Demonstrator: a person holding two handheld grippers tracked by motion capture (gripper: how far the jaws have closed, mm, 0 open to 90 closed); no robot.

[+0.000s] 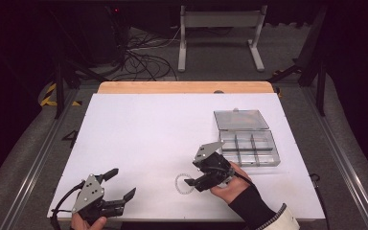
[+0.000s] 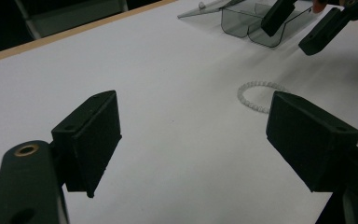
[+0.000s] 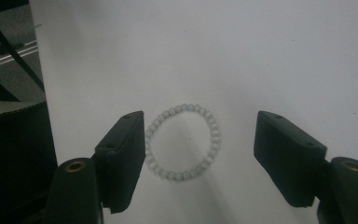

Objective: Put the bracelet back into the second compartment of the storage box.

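Here the right gripper hangs low over the white table with its jaws spread wide, empty, and a pale bead bracelet lies flat between them, its ring just beside one jaw. Behind that hand sits a clear compartment box, lid open. The left gripper, also spread and empty, rests near the table's front left corner, well apart from the bracelet.

Both tongs, left and right, gape wide, apart.
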